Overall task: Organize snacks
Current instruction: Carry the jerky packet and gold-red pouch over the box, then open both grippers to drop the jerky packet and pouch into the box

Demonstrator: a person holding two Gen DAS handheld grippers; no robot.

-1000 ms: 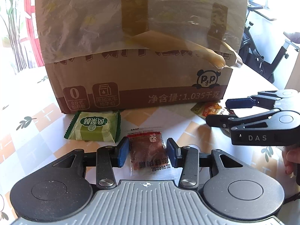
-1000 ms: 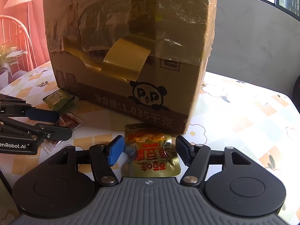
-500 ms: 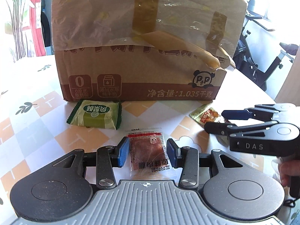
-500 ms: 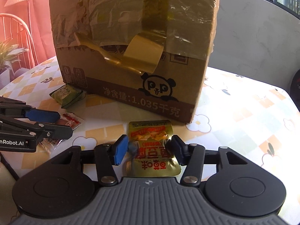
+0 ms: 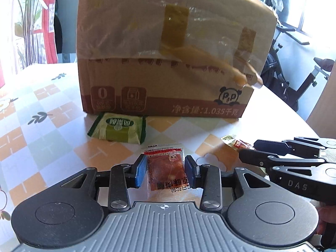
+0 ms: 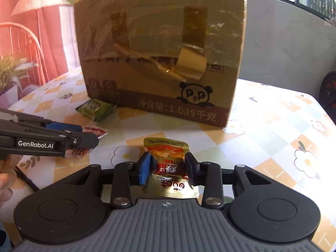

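Snacks on show number three: one green packet [image 5: 117,130] lying flat against the foot of the big cardboard box [image 5: 168,63], one clear packet with a red-brown slab inside [image 5: 166,168], and one gold foil pouch [image 6: 168,153] printed in red and yellow. One box, taped and wrapped in film, stands on the patterned tablecloth [image 5: 42,126] behind them all.

Left gripper [image 5: 164,171] has its jaws narrowed around the clear packet and closing; the blue pads sit at both side edges of the wrapper, and the packet stays flat, so it looks pinched by its edges. From the right wrist view that same packet pokes out past the left gripper's black fingers [image 6: 84,139], just off the table.

Right gripper [image 6: 168,168] is closing too, and here the squeeze is plain: the gold pouch sits between the blue pad and the black one, its sides buckled inward. It is just in front of the box's panda logo corner, near a white flower on the cloth. A person's fingers [image 6: 6,180] show at the left edge.
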